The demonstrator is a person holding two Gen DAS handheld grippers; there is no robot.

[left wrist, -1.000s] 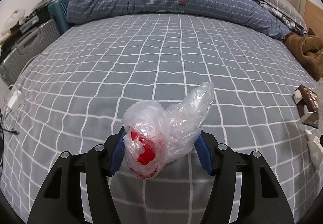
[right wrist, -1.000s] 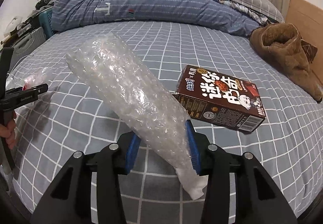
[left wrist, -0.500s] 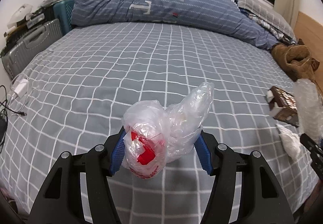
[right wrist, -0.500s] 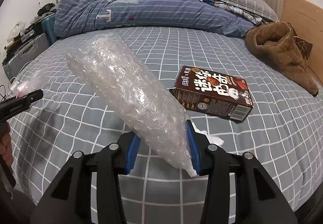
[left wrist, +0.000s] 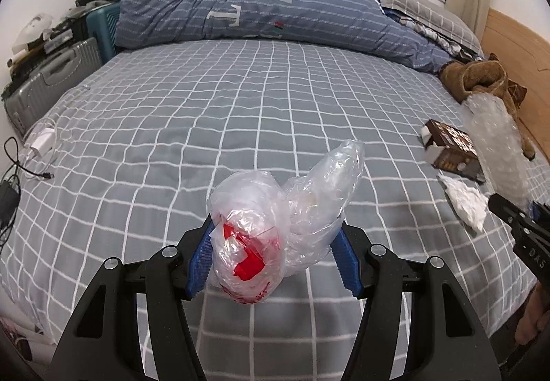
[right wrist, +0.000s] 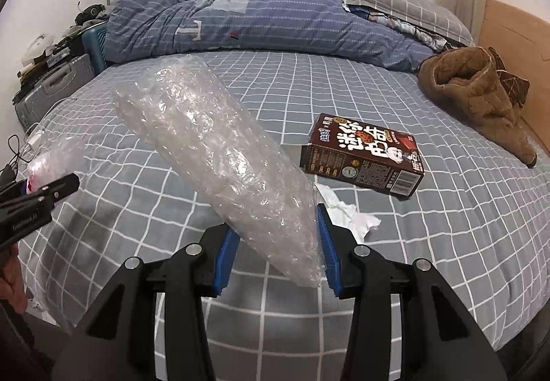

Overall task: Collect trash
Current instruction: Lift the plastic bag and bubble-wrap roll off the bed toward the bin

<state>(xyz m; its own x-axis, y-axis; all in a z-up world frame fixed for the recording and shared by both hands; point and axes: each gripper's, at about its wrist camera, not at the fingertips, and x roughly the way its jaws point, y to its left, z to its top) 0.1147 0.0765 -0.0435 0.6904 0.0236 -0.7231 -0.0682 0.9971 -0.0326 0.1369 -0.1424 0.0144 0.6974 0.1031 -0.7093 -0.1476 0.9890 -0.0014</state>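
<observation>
Box [right wrist: 362, 157], tissue [right wrist: 347, 214] on bed [right wrist: 447, 226] (touching)

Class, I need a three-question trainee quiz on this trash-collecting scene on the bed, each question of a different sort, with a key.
1. True or false: the left gripper is empty.
2. The right gripper is clamped on: A) the brown box B) the bubble wrap roll C) the crumpled tissue
3. Fill in: on the grey checked bedsheet, the crumpled tissue lies nearest the ____.

Key
1. False: it is shut on a crumpled plastic bag with red print.
2. B
3. Brown box
</observation>
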